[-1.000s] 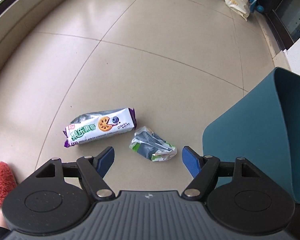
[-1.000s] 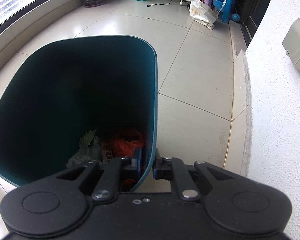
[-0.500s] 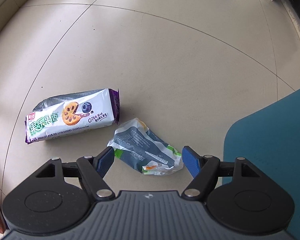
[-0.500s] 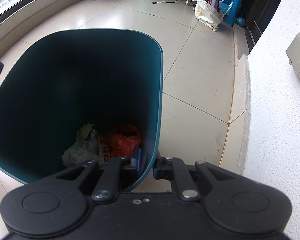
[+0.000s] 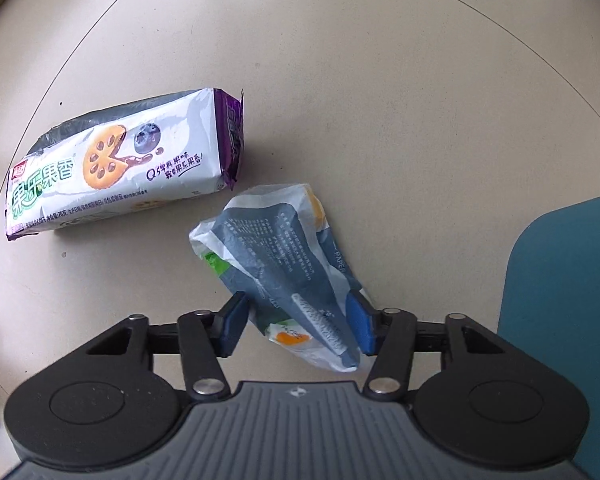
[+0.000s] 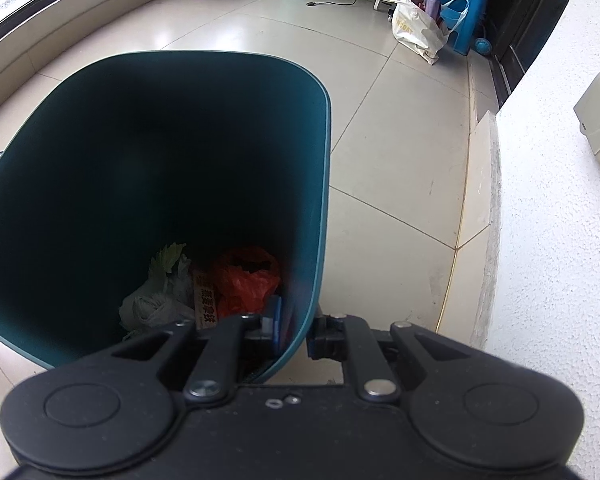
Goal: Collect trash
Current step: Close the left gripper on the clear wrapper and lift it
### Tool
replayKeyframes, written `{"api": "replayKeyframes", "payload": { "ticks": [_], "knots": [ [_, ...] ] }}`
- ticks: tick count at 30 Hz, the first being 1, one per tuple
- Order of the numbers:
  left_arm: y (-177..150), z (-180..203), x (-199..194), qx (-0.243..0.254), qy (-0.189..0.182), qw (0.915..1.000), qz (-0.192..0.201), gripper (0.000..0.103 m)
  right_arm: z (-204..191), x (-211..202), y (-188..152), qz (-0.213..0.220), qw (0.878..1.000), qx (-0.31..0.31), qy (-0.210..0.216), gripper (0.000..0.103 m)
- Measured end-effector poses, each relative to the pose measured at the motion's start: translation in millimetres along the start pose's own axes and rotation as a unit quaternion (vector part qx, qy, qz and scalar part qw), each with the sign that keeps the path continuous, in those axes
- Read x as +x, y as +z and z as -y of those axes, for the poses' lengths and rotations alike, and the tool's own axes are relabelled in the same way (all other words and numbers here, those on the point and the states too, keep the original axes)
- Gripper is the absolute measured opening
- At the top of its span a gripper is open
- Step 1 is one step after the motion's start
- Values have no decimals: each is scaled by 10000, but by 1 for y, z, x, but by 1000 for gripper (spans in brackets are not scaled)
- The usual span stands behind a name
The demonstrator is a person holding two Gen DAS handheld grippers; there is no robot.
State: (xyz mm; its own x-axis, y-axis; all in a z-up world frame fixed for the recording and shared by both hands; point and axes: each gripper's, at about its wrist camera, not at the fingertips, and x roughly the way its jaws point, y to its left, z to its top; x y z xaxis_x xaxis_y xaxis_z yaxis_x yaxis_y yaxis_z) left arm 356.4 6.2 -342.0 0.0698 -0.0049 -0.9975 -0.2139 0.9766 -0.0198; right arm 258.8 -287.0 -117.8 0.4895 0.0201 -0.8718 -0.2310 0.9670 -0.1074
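Trash pickup is mid-grasp: the left hand-held gripper [image 5: 296, 326] points down at the floor [image 5: 380, 80], its jaws have just been closing, and the crumpled grey-and-white wrapper [image 5: 284, 256] sits between the blue pads, which look to be touching its sides. Thin film could slip or fold out if only the near end is pinched. Beyond it, to the left, lies the biscuit packet [image 5: 116, 164], printed "果乐果香". "PAPER" shows on the wrapper. The right hand-held gripper [image 6: 296, 330] is clamped on the rim of the teal bin [image 6: 320, 184], which already holds red and white rubbish; a weak hold could tip it.
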Motion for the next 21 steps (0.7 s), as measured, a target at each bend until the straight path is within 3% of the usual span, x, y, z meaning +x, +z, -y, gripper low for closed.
{"api": "replayKeyframes", "payload": {
  "ticks": [7, 8, 21],
  "knots": [
    [-13, -3, -12, 202, 88, 9996, 197, 25, 1, 0, 0, 21, 10000, 31, 10, 11],
    [-15, -4, -16, 237, 113, 9994, 235, 18, 2, 0, 0, 19, 10000, 41, 13, 11],
    [-42, -20, -101, 661, 192, 9954, 672, 15, 6, 2, -2, 77, 9999, 137, 56, 10]
  ]
}}
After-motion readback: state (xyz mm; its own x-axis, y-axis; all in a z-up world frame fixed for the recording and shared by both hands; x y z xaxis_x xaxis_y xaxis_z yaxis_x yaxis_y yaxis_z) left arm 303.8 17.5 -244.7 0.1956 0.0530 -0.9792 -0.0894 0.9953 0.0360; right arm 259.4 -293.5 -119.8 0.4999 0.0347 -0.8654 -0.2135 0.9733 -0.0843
